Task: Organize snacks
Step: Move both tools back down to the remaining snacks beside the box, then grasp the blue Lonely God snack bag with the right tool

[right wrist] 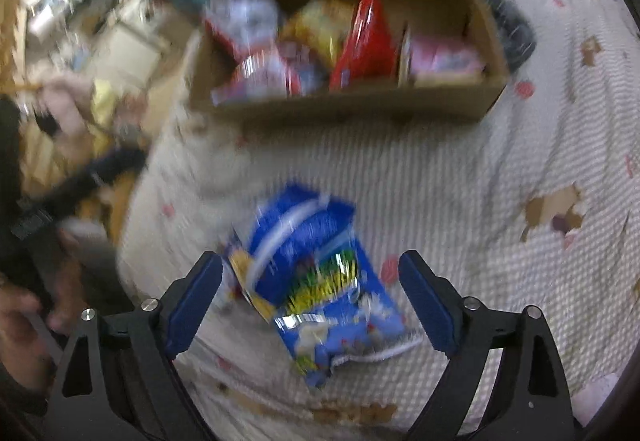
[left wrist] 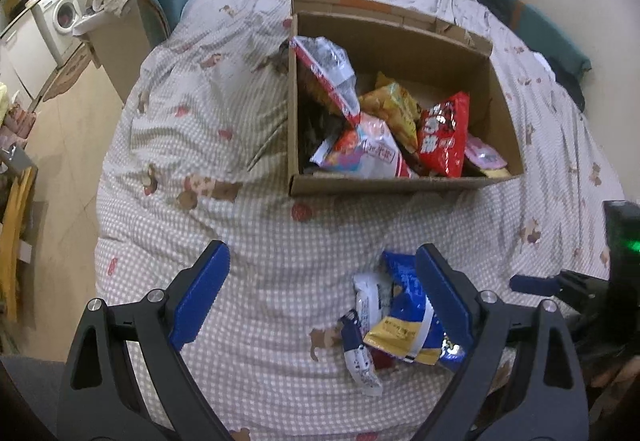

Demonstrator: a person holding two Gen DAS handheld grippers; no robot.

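Observation:
An open cardboard box (left wrist: 400, 183) stands on the bed and holds several snack bags, among them a red one (left wrist: 444, 133) and a yellow one (left wrist: 394, 107). The box also shows in the blurred right wrist view (right wrist: 344, 109). A blue and yellow snack bag (left wrist: 408, 317) lies on the bedspread in front of the box, over a small white packet (left wrist: 364, 361). My left gripper (left wrist: 322, 281) is open above the bedspread, its right finger against the blue bag. My right gripper (right wrist: 310, 281) is open with the blue bag (right wrist: 316, 281) between its fingers, not clamped.
The bed has a checked bedspread (left wrist: 240, 241) with bear prints. Its left edge drops to the floor (left wrist: 68, 145), with a washing machine (left wrist: 60, 13) beyond. A dark pillow (left wrist: 540, 33) lies at the far right. The right gripper's tip (left wrist: 532, 283) shows at the left view's right edge.

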